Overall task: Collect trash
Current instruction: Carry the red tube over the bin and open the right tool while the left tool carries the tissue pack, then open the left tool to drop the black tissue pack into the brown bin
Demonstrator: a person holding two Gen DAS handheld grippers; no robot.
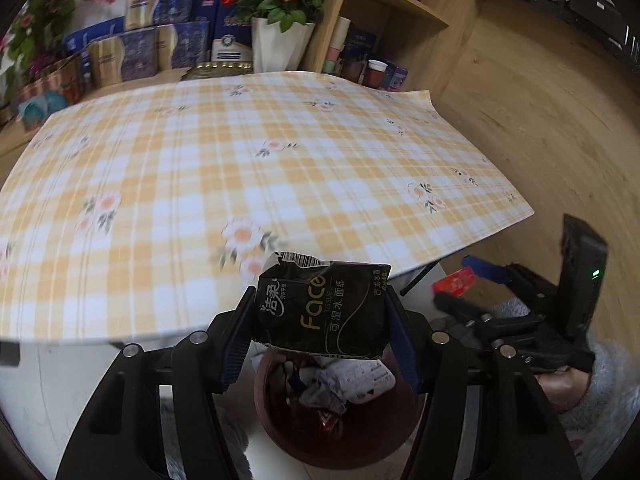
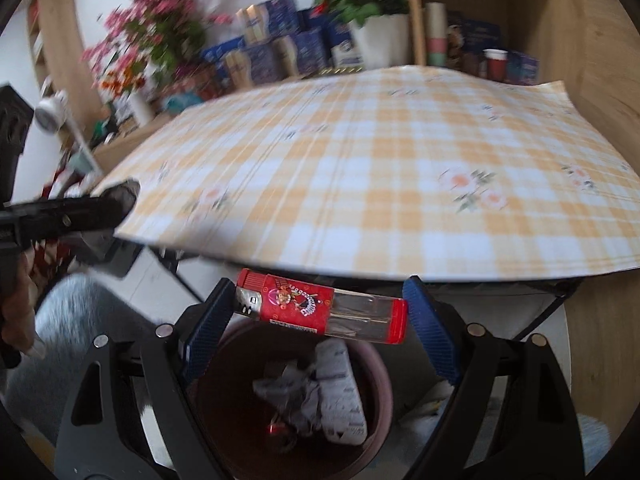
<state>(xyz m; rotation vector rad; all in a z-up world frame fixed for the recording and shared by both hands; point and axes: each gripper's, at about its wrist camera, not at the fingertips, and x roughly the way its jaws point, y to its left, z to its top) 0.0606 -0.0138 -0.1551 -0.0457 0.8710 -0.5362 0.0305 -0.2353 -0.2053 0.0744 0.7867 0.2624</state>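
two loads hang above one bin: from the left wrist, the left gripper (image 1: 322, 312) pinches a black tissue pack (image 1: 324, 306) directly over the brown trash bin (image 1: 280, 412), past the checked tablecloth (image 1: 240, 152); from the right wrist, the right gripper (image 2: 320, 312) clamps a red lighter (image 2: 320, 306) crosswise, end to end, over the same bin.

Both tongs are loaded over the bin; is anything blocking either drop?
Nothing visible does. The tissue pack and the lighter each hang above the open bin, which holds crumpled paper low inside.
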